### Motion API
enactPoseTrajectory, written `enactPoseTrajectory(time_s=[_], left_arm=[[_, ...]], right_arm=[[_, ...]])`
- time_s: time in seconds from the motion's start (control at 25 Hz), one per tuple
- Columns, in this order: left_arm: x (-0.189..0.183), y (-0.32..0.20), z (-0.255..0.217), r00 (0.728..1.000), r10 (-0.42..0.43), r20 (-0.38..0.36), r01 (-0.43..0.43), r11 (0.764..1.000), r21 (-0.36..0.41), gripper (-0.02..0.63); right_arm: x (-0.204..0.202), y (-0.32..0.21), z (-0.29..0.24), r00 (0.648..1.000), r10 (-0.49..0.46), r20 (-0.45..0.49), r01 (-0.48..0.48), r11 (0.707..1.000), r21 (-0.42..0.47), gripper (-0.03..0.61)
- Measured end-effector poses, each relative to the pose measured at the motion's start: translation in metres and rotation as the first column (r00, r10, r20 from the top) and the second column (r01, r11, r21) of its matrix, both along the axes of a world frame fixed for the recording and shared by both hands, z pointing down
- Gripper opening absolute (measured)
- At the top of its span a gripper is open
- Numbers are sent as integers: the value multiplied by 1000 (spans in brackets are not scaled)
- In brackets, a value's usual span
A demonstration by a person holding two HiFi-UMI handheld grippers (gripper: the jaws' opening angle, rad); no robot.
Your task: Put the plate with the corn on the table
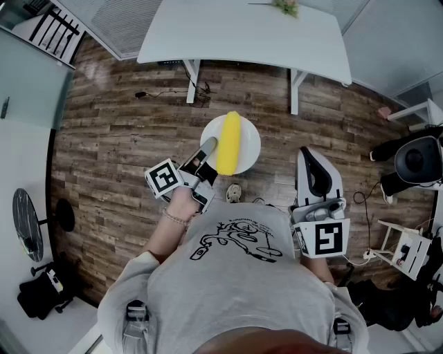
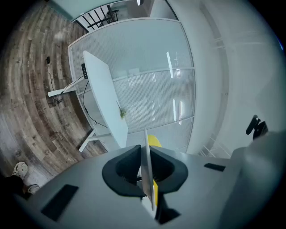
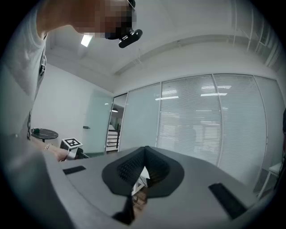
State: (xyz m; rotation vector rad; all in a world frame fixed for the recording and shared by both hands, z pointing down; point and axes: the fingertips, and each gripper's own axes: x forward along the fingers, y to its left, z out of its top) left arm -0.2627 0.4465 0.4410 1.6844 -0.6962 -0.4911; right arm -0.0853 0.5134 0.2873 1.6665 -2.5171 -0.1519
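A white plate point(image 1: 247, 144) with a yellow corn cob point(image 1: 229, 143) on it hangs level above the wood floor, in front of the person's chest. My left gripper point(image 1: 207, 149) is shut on the plate's near-left rim. In the left gripper view the plate rim point(image 2: 147, 166) stands edge-on between the jaws, with the corn point(image 2: 154, 141) just past it. The white table point(image 1: 242, 31) stands ahead, also seen in the left gripper view as the table point(image 2: 102, 92). My right gripper point(image 1: 315, 164) is raised at the right, shut with nothing in it, and points at the blinds.
A small plant point(image 1: 285, 6) sits at the table's far edge. Cables point(image 1: 197, 90) lie under the table. A seated person point(image 1: 414, 163) is at the right, and a round fan point(image 1: 28, 225) and a black bag point(image 1: 38, 294) at the left.
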Motion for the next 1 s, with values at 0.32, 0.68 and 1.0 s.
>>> enactPoseTrajectory(time_s=[0.32,0.68,1.0], left_arm=[[-9,-5,0,1000,6,-6,-6,1000,4,35],[-14,-19,6,1000,4,-5,-4,1000,-13,35],[8,-61,4,1000,-5,-17,5,1000,-9,35]], right_arm=[[-11,-8,3,999,5,33,-5,1000,-5,6],[-10,-19,8,998,32,55,-31,999,-17,7],[12,-56,9,996,30,80,-29,1000,-10,6]])
